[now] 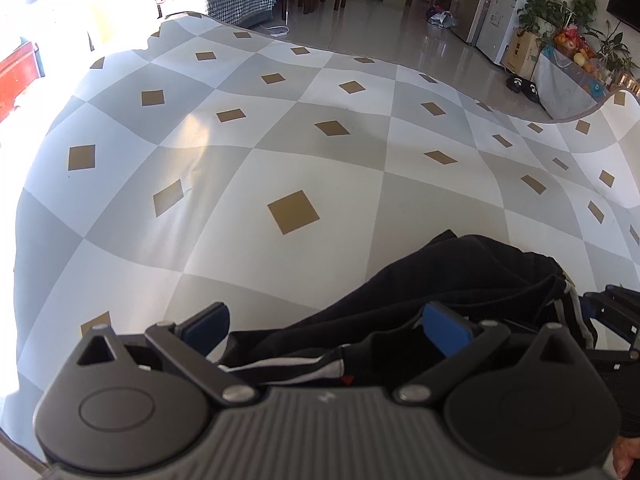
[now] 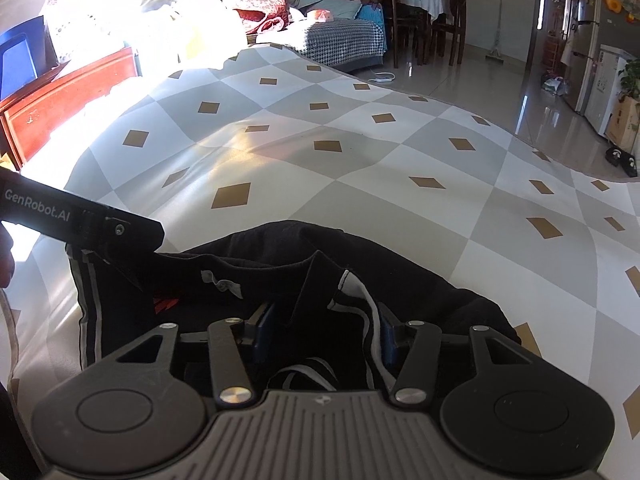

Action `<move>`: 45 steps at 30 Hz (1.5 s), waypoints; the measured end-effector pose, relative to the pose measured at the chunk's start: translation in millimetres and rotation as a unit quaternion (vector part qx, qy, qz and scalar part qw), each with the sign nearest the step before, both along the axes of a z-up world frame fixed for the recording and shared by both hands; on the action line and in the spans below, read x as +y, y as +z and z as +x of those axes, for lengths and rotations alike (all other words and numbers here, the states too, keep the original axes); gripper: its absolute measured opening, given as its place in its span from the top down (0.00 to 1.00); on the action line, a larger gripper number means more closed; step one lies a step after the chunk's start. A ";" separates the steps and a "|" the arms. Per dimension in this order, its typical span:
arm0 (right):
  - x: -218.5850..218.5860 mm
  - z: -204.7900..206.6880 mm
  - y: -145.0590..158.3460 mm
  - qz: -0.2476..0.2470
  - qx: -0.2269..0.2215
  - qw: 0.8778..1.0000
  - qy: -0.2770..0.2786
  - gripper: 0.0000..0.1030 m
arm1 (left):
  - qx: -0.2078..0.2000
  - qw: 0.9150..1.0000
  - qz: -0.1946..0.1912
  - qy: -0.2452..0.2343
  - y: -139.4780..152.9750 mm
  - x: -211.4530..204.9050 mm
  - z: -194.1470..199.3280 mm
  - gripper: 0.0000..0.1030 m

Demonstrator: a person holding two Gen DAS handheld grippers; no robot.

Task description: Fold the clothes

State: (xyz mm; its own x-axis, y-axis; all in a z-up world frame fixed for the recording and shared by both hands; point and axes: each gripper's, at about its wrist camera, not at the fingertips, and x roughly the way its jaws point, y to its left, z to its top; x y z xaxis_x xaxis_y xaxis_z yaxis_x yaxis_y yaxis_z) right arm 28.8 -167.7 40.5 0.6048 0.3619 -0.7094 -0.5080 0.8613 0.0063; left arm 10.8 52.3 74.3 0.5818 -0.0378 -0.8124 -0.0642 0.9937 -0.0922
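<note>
A black garment with white side stripes (image 1: pixel 452 276) lies bunched on the checked cloth (image 1: pixel 280 140). My left gripper (image 1: pixel 326 330) is open, its blue pads (image 1: pixel 444 328) wide apart, with the garment's edge lying between them. In the right wrist view the same garment (image 2: pixel 280 264) lies crumpled. My right gripper (image 2: pixel 326 334) has its blue pads (image 2: pixel 264 328) on either side of a raised fold with a white stripe, partly closed around it. The left gripper's body (image 2: pixel 84 220) reaches in from the left over the garment's striped edge.
The grey, white and gold checked cloth (image 2: pixel 360 152) covers a wide surface. A red wooden board (image 2: pixel 68 96) stands at the left. A sofa with a houndstooth throw (image 2: pixel 340 40), dining chairs (image 2: pixel 452 20) and a fridge (image 1: pixel 476 0) lie beyond on the tiled floor.
</note>
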 end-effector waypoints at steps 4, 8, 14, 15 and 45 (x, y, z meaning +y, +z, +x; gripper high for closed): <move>-2.2 -1.1 6.0 0.011 -0.012 1.000 -0.013 0.77 | -0.001 1.000 0.016 -0.008 0.9 -6.0 -0.9 0.00; -7.1 -4.3 17.5 0.038 -0.031 0.998 -0.028 0.88 | -0.008 1.000 0.024 -0.015 3.7 -10.8 -3.3 0.00; -15.6 -8.1 40.8 0.083 -0.058 0.993 -0.056 0.91 | -0.024 0.999 0.041 -0.024 11.0 -16.3 -7.7 0.00; -17.3 -8.7 45.3 0.092 -0.063 0.992 -0.062 0.91 | -0.027 0.998 0.044 -0.026 12.4 -17.2 -8.5 0.00; -108.9 5.4 94.9 0.137 -0.059 0.956 -0.251 0.89 | -0.026 0.994 0.039 -0.096 17.3 -69.7 -14.6 0.00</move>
State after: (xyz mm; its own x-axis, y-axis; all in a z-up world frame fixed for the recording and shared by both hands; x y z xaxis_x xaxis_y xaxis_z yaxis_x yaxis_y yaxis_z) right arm 34.2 -276.6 135.4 0.8213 0.1680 -0.5452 -0.0424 0.9710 0.2354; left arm -3.7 -17.4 91.7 0.6109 -0.0900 -0.7866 0.1305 0.9914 -0.0122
